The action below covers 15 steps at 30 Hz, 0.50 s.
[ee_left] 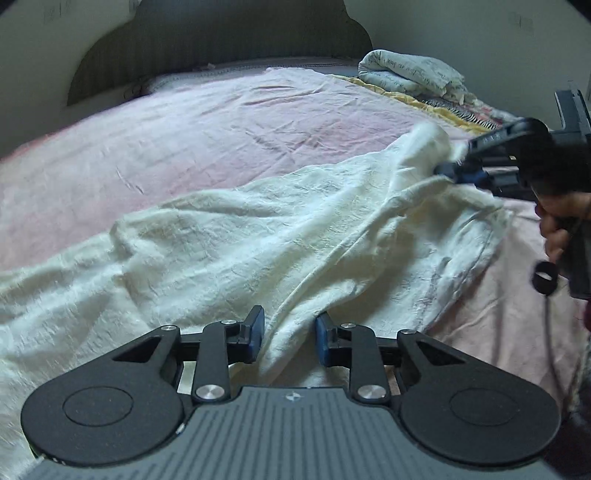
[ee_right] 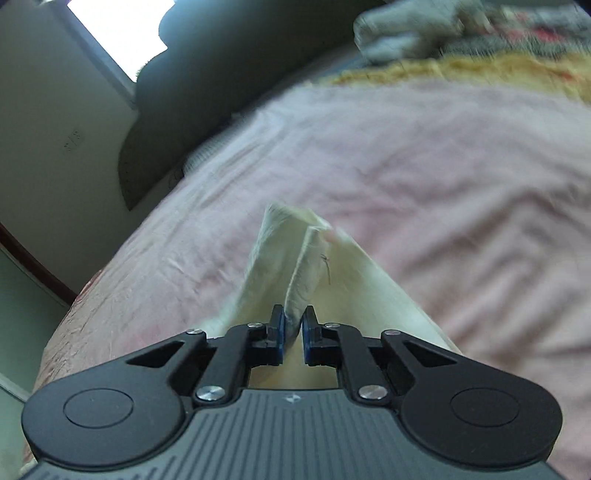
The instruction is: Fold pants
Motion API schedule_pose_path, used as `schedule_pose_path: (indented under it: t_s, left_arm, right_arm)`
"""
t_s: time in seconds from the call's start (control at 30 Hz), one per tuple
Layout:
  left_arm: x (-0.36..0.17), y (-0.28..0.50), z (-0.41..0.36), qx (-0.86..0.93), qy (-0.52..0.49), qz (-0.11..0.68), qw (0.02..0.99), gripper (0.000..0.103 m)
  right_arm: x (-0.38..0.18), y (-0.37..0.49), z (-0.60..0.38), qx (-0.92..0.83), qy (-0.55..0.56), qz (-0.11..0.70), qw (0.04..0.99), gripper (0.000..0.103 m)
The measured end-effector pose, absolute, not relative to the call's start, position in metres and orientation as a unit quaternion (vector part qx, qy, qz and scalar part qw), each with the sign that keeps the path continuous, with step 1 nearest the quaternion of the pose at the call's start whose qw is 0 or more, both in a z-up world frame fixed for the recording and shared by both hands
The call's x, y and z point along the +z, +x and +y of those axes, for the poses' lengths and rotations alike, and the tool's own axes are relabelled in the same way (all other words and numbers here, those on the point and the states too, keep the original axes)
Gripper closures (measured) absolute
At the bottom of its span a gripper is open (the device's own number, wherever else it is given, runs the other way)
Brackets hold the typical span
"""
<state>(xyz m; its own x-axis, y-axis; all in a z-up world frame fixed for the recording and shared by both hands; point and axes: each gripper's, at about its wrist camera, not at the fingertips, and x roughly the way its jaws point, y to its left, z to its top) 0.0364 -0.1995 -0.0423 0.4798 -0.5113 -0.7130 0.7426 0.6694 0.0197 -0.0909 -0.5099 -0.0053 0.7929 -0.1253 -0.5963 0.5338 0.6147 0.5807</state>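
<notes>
Cream pants (ee_left: 258,229) lie rumpled across a pink bed sheet (ee_left: 184,129). My left gripper (ee_left: 290,336) sits low over their near part. Its jaws stand apart around a raised ridge of the cloth, and the pads do not visibly pinch it. At the right, my right gripper (ee_left: 448,171) holds a far end of the pants lifted off the sheet, with a person's hand (ee_left: 557,225) on its handle. In the right wrist view the right gripper (ee_right: 293,332) is shut on a thin fold of the pants (ee_right: 317,266), which stands up ahead of the fingertips.
A folded printed quilt (ee_left: 410,70) lies at the bed's far right corner on a yellow patterned blanket (ee_left: 443,107). A dark headboard (ee_left: 221,33) stands behind the bed. Bare pink sheet (ee_right: 424,166) stretches beyond the pants. A cable and strap (ee_left: 545,282) hang at the right.
</notes>
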Motion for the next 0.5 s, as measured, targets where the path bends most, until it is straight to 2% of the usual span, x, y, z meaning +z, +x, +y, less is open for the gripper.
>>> schedule_pose_path:
  t_s: [0.13, 0.23, 0.37, 0.47, 0.5]
  left_arm:
    - [-0.041, 0.027, -0.207, -0.363, 0.195, 0.323, 0.852, 0.075]
    - [-0.038, 0.020, -0.206, -0.368, 0.208, 0.305, 0.853, 0.074]
    - [-0.032, 0.012, -0.203, -0.383, 0.208, 0.289, 0.852, 0.070]
    - [-0.033, 0.009, -0.206, -0.380, 0.225, 0.289, 0.849, 0.078]
    - [-0.033, 0.007, -0.205, -0.382, 0.230, 0.288, 0.847, 0.082]
  right_arm:
    - [-0.028, -0.093, -0.521, -0.179, 0.460, 0.240, 0.836, 0.090]
    - [-0.038, -0.087, -0.530, -0.162, 0.510, 0.212, 0.818, 0.083]
    - [-0.049, -0.086, -0.543, -0.149, 0.570, 0.181, 0.788, 0.082]
    - [-0.047, -0.089, -0.543, -0.146, 0.558, 0.174, 0.798, 0.083]
    - [-0.046, -0.091, -0.542, -0.146, 0.554, 0.171, 0.801, 0.086]
